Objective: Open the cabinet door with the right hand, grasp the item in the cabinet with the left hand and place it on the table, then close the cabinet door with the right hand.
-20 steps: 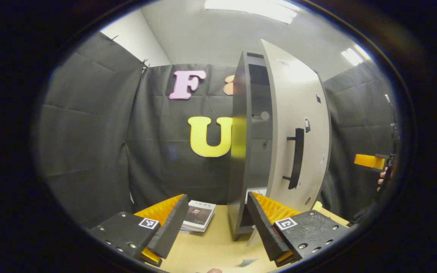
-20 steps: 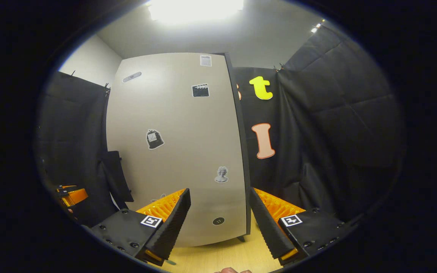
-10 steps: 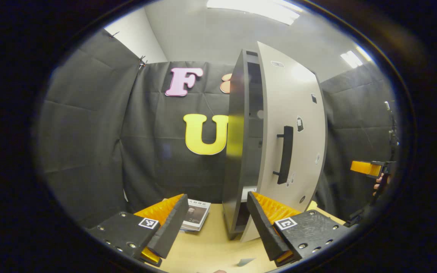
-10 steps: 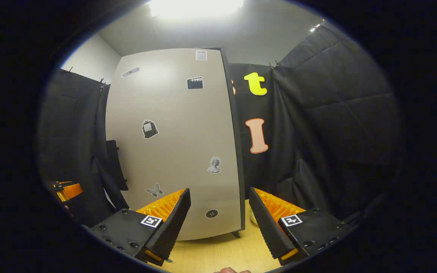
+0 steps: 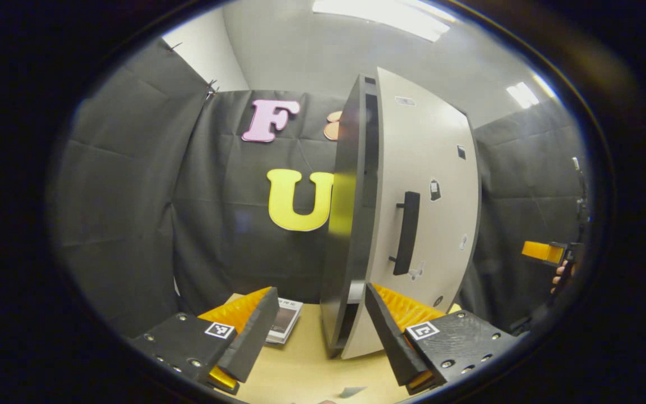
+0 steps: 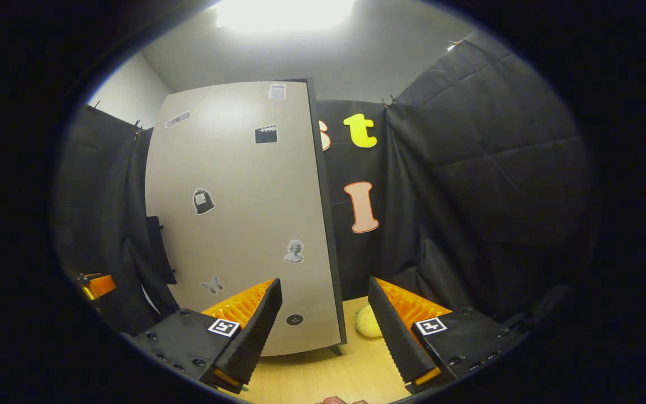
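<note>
The tall cabinet [image 5: 346,224] stands on the wooden table [image 5: 300,370], dark side panel toward me. Its beige door [image 5: 432,168] with a black bar handle [image 5: 405,233] leaves only a narrow gap. A small book [image 5: 284,321] lies flat on the table left of the cabinet. My left gripper [image 5: 320,331] is open and holds nothing, a little in front of the cabinet's base. In the right gripper view the stickered door [image 6: 244,213] faces me, its handle [image 6: 158,252] at the left edge. My right gripper [image 6: 323,331] is open, clear of the door.
A pale yellow rounded thing [image 6: 365,321] lies on the table [image 6: 345,376] to the right of the cabinet's foot. The other gripper [image 5: 547,252], held by a hand, shows at the far right of the left gripper view. Black cloth walls close in behind.
The door has swung toward the cabinet and the gap has narrowed. The right gripper has drawn away from the door, bringing the yellow thing into sight. Both grippers stay open.
</note>
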The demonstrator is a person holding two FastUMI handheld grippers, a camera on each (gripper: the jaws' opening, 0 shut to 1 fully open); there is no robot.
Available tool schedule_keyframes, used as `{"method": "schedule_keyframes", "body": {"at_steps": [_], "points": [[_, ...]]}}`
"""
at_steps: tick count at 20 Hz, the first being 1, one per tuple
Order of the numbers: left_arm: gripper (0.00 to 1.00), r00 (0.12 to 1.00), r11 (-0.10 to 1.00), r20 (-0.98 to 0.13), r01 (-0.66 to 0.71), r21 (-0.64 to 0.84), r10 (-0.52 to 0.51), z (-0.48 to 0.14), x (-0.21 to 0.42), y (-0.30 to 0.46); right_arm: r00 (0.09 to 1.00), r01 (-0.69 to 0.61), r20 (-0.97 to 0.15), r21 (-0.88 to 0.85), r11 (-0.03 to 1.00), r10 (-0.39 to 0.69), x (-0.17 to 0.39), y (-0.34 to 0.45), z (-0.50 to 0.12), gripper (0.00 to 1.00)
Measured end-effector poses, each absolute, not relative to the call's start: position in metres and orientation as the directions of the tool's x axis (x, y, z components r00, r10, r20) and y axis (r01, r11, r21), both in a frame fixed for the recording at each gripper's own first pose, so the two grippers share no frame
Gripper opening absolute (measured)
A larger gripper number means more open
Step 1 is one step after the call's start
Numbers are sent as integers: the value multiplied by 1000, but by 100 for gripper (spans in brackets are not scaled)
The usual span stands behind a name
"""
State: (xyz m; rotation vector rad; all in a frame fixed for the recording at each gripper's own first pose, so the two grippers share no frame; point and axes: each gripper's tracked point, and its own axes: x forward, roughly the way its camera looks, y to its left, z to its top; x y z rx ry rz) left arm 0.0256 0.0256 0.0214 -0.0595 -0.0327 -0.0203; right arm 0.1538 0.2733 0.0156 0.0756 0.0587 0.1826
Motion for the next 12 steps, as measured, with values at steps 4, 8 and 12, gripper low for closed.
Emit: {"method": "schedule_keyframes", "body": {"at_steps": [4,8,12], "points": [[92,999,998,26,28,-48,-26,17,22,23,988,-149,-30,127,981,154,153,259,20,98],[96,1000,999,6,28,-40,-28,9,20,23,992,-110,-50,146,983,119,154,246,17,100],[95,1000,998,-8,23,-61,-23,9,27,15,994,-94,-36,136,986,100,158,228,24,98]]}}
